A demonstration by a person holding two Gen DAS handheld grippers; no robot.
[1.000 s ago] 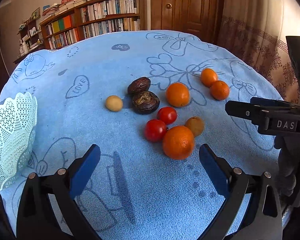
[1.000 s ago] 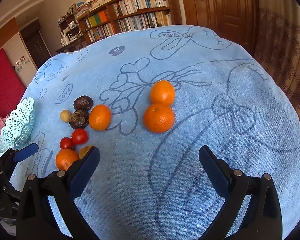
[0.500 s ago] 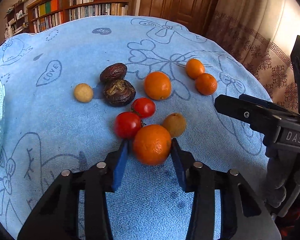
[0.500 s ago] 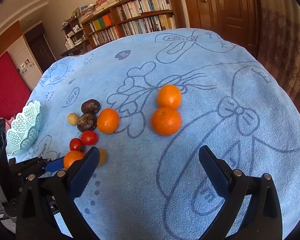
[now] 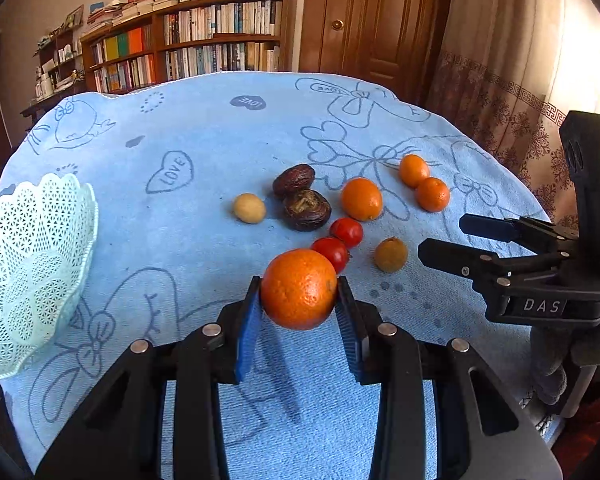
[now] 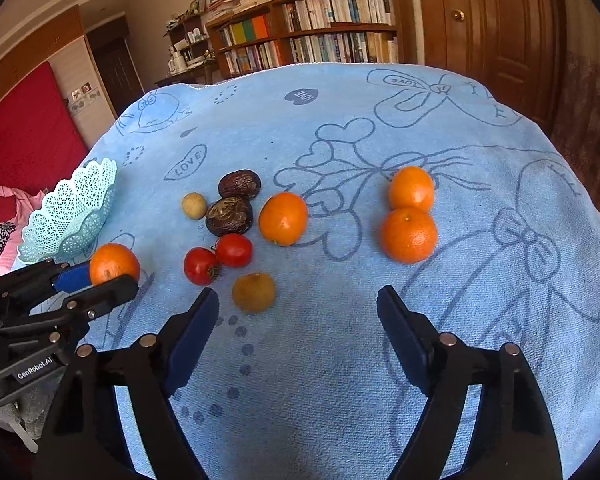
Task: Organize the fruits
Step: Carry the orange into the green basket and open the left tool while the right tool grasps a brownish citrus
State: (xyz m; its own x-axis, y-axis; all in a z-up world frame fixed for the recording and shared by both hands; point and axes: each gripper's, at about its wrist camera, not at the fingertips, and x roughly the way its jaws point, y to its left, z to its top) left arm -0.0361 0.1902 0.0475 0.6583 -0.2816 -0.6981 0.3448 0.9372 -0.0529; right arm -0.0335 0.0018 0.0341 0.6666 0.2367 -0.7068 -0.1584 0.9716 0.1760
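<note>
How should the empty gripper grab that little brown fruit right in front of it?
Grip the brown fruit across its round middle, coming straight down from above with the open right gripper. It lies alone on the cloth, with bare space on both sides for the fingers; the tomatoes sit a little apart.

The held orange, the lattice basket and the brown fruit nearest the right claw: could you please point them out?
held orange (image 5: pixel 298 288), left wrist view, front face.
lattice basket (image 5: pixel 40 240), left wrist view, side wall.
brown fruit (image 6: pixel 254 292), right wrist view, top centre.
</note>
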